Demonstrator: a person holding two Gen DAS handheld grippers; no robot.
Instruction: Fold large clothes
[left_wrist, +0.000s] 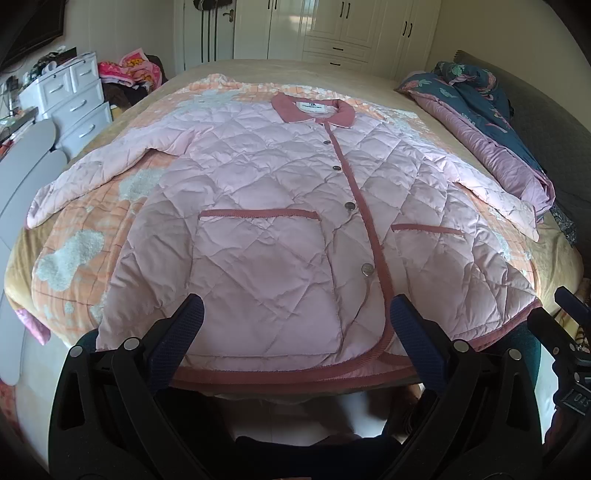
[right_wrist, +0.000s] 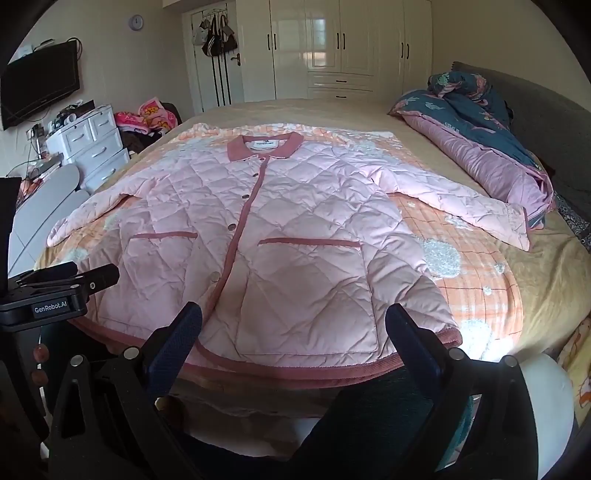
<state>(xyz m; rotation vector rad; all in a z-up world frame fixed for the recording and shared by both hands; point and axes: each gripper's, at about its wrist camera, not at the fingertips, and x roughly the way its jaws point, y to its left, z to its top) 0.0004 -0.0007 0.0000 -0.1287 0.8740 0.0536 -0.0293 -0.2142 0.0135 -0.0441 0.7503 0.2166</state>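
Plainly, nothing has been folded yet: the pink quilted jacket (left_wrist: 266, 206) lies spread flat, front up and buttoned, on the orange checked blanket (left_wrist: 74, 236) that covers the bed (right_wrist: 546, 280). Its darker pink collar (right_wrist: 264, 146) points toward the wardrobe (right_wrist: 332, 48), its hem (right_wrist: 295, 365) runs along the near edge of the bed, and both sleeves stretch out to the sides. The left gripper (left_wrist: 295, 321) and the right gripper (right_wrist: 293, 325) hover just above the hem, tilted downward, each with its fingers (left_wrist: 184, 328) spread wide and nothing between them.

The jacket looks padded and light, soft enough to bend anywhere, yet puffy, so folds will probably spring back unless pressed down. The shell looks smooth and may slip in a shallow pinch. Firmer places to take hold are likely the corded hem, the cuff of a sleeve (right_wrist: 517, 225) or the shoulder seam, where the cloth is doubled. A sleeve brought across the chest seems the sensible first fold, with each gripper working its own side.
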